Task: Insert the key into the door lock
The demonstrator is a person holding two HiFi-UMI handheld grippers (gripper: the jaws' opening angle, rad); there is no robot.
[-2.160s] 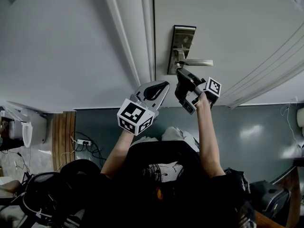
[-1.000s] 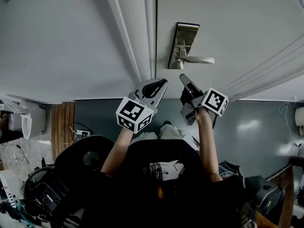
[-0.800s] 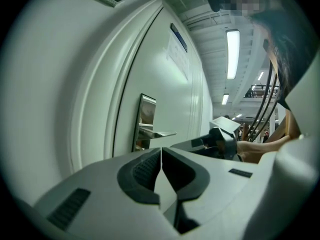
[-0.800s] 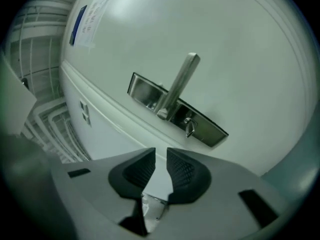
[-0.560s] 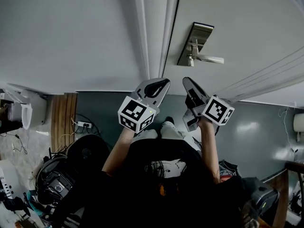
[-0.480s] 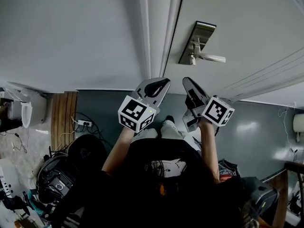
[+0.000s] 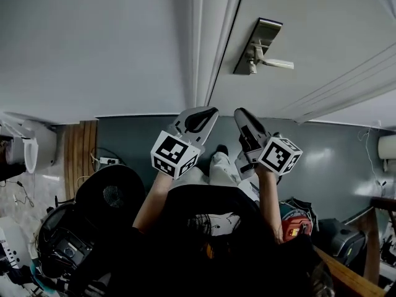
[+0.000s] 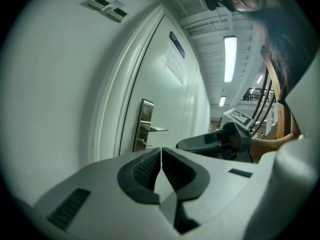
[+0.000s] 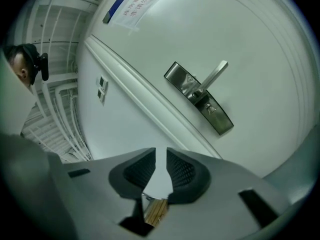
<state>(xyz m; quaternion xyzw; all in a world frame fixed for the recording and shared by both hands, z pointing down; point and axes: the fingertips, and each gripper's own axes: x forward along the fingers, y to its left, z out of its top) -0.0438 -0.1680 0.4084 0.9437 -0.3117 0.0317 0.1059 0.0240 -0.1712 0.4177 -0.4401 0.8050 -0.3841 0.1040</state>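
Right gripper (image 7: 239, 112) has its jaws a narrow slit apart with nothing between them. It hangs in the air, pointed at the door (image 7: 322, 17) and well short of it. The left gripper (image 7: 209, 111), just to its left and level with it, has its jaws pressed together and is also empty. Farther off, near the door's left edge, is the metal lock plate (image 7: 258, 42), with its lever handle (image 7: 278, 64) pointing right. The key (image 8: 143, 142) seems to stand out of the plate just below the handle, though it is small and hard to make out. Left of the door runs the white door frame (image 7: 207, 48), then a plain wall (image 7: 93, 42). Nearer, under the grippers, lies grey floor (image 7: 133, 141).
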